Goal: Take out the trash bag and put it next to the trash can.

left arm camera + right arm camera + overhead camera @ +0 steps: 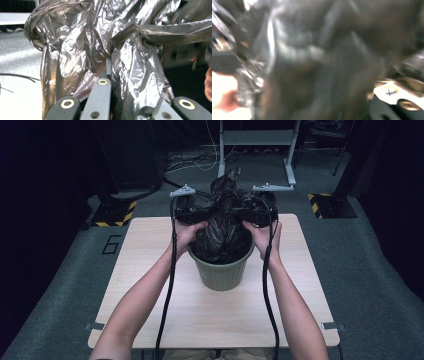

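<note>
From the high view, the black bag (222, 227) sits in the green bin (221, 270) mid surface (150, 285). In the left gripper view, the left gripper (108, 67) pinches bag plastic; keep it taut. Right gripper view's blurry, can't tell its grip.

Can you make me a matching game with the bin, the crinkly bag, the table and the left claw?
Things:
1. bin
2. bag
3. table
4. left claw

Descriptions:
A. pale wood
B. shut on a fold of plastic
C. green, standing upright
D. black and shiny, bunched up out of the top of the bin

Pairs: 1-C, 2-D, 3-A, 4-B
</note>
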The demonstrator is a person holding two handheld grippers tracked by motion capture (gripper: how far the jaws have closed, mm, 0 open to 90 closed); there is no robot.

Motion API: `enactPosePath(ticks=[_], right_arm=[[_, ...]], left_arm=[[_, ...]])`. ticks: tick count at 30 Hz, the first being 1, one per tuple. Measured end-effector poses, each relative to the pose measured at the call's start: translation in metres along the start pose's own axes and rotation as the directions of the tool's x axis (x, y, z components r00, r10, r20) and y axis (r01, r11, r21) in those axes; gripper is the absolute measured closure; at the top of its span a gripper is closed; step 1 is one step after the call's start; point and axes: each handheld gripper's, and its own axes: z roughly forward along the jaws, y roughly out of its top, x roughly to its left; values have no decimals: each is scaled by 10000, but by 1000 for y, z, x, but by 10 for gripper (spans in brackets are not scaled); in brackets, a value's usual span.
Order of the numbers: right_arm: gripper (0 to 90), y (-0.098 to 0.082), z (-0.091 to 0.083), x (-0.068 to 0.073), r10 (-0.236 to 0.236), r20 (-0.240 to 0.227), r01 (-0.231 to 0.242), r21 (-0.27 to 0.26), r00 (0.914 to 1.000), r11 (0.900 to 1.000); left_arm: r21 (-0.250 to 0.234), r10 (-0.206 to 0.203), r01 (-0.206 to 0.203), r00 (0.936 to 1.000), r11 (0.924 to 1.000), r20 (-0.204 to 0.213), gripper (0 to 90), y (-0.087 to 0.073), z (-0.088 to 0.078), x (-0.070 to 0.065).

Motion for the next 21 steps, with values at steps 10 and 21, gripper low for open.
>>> enactPosePath(ticks=[10,21], right_arm=[[207,-18,-35,12,-664,-154,663,-98,9977,9978],[150,-73,-73,-10,-342,34,342,-125,9994,9993]], left_arm=[[-387,490,-501,9984,9980,-282,900,31,-16,-6],[-613,793,-828,9952,9947,-578,900,48,-31,-9]])
